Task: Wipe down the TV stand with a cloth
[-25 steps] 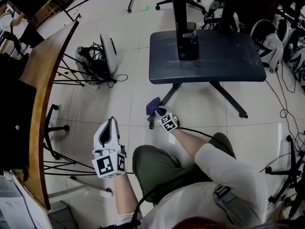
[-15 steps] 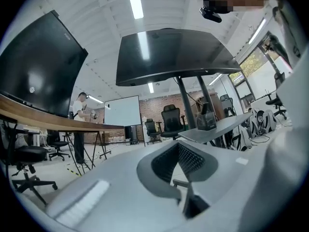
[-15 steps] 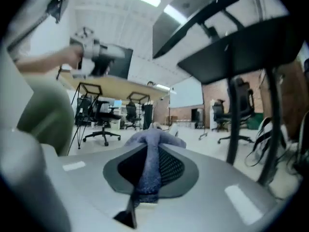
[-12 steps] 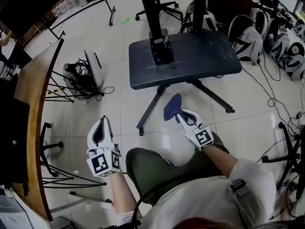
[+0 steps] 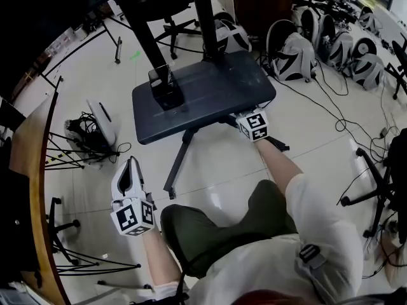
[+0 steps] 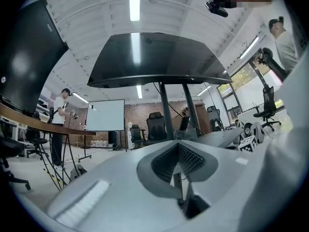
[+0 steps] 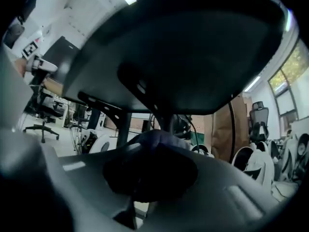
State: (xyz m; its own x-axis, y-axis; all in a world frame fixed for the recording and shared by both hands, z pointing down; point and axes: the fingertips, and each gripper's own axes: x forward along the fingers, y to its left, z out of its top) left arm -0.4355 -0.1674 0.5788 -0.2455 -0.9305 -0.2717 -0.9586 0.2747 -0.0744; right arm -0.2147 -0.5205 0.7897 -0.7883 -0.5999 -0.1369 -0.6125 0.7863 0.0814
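Observation:
The TV stand's dark platform (image 5: 203,91) stands on splayed legs, with two black poles rising from it. My right gripper (image 5: 247,115) is at the platform's front right corner, its marker cube just below the edge. In the right gripper view it is shut on a dark blue cloth (image 7: 157,140), bunched between the jaws of the right gripper (image 7: 153,153) right beneath the platform's underside (image 7: 183,47). My left gripper (image 5: 131,165) hangs low at the left over the floor, apart from the stand. Its jaws are shut with nothing in them, and the left gripper (image 6: 179,154) points at the stand from below.
A curved wooden desk (image 5: 28,170) runs along the left. A white device with tangled cables (image 5: 95,129) lies on the floor left of the stand. Several white chairs (image 5: 296,56) and loose cables (image 5: 343,116) crowd the back right. A chair base (image 5: 378,183) stands at the right.
My right gripper has carried the cloth up from the floor by the stand's leg to the platform's front right corner. The left gripper has hardly moved.

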